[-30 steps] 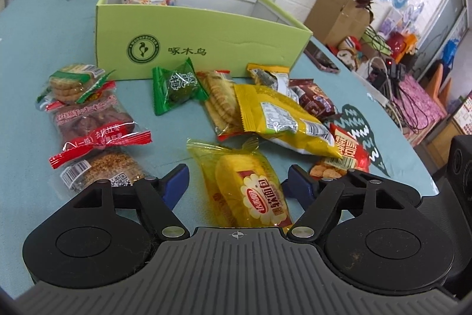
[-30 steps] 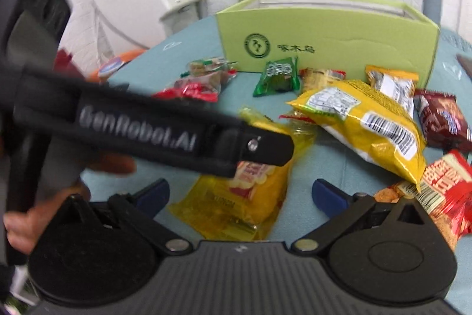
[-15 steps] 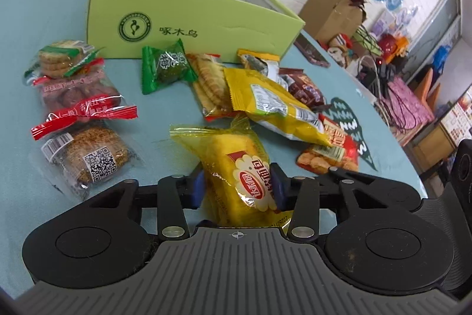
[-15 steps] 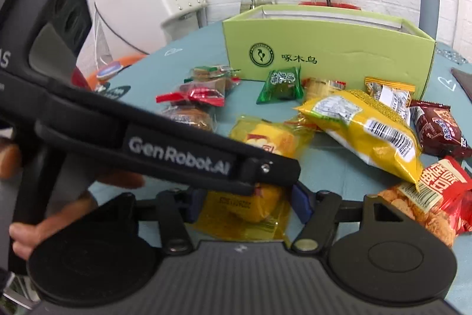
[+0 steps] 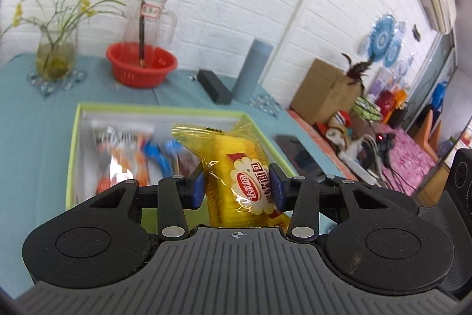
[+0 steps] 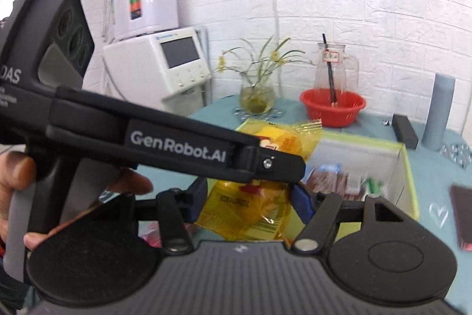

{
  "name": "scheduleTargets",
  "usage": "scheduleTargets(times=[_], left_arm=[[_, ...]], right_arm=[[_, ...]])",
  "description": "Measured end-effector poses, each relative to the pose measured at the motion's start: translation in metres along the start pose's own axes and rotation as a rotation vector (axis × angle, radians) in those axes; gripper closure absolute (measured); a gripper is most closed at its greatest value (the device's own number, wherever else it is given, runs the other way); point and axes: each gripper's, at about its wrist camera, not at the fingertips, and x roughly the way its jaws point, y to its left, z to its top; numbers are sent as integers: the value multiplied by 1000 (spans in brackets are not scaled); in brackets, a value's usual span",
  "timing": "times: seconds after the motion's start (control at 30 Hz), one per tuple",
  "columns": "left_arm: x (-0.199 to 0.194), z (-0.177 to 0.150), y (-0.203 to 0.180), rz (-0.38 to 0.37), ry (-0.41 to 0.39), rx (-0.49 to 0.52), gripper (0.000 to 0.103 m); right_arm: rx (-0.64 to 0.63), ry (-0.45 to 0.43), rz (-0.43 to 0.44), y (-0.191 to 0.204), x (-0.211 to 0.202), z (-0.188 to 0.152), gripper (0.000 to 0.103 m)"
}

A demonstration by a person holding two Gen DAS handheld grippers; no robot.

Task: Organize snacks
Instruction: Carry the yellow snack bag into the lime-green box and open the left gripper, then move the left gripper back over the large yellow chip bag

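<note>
A yellow bread packet point(image 5: 233, 149) hangs in the air over the open green box point(image 5: 72, 143). My left gripper point(image 5: 237, 188) is shut on it, both blue pads pressing its sides. In the right wrist view the same packet point(image 6: 250, 208) sits between the blue pads of my right gripper point(image 6: 249, 197), which touch its crinkled wrapper while the jaws are opening slightly. A finger of my left gripper point(image 6: 274, 164) crosses in front, held by a hand point(image 6: 17, 176). The box point(image 6: 410, 167) holds several wrapped snacks point(image 5: 126, 161).
Behind the box on the teal table stand a red basin point(image 5: 141, 67), a glass jug point(image 5: 147, 16), a flower vase point(image 5: 56, 55), a grey-blue cylinder point(image 5: 253, 70) and a black block point(image 5: 214, 89). A dark phone point(image 5: 298, 155) lies right of the box. A white machine point(image 6: 159, 61) stands far left.
Both grippers closed on the yellow packet, then lifted it off the table and carried it forward over the box. The loose snacks on the table have dropped out of view.
</note>
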Motion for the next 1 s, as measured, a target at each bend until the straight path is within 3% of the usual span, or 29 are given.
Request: scheduleTargets(times=[0.13, 0.23, 0.27, 0.37, 0.47, 0.57, 0.63, 0.7, 0.8, 0.9, 1.0], left_arm=[[54, 25, 25, 55, 19, -12, 80], [83, 25, 44, 110, 42, 5, 77], [89, 23, 50, 121, 55, 0, 77], [98, 12, 65, 138, 76, -20, 59], [82, 8, 63, 129, 48, -40, 57], [46, 4, 45, 98, -17, -11, 48], [18, -8, 32, 75, -61, 8, 38], [-3, -26, 21, 55, -76, 17, 36], [-23, -66, 9, 44, -43, -3, 35], [-29, -105, 7, 71, 27, -78, 35], [-26, -127, 13, 44, 93, -165, 35]], right_arm=[[15, 83, 5, -35, 50, 22, 33], [-9, 133, 2, -42, 80, 18, 32], [-10, 146, 1, -44, 88, 15, 29], [31, 158, 15, -51, 96, 2, 13], [38, 110, -11, -51, 72, -1, 12], [2, 32, -53, -43, 25, -5, 10], [17, 11, -24, -40, -6, -19, 10], [60, 29, 28, -35, -28, -42, 10], [113, 85, 65, -25, -35, -77, 9], [145, 137, 49, -18, -27, -98, 10], [154, 156, 43, -10, -24, -109, 10]])
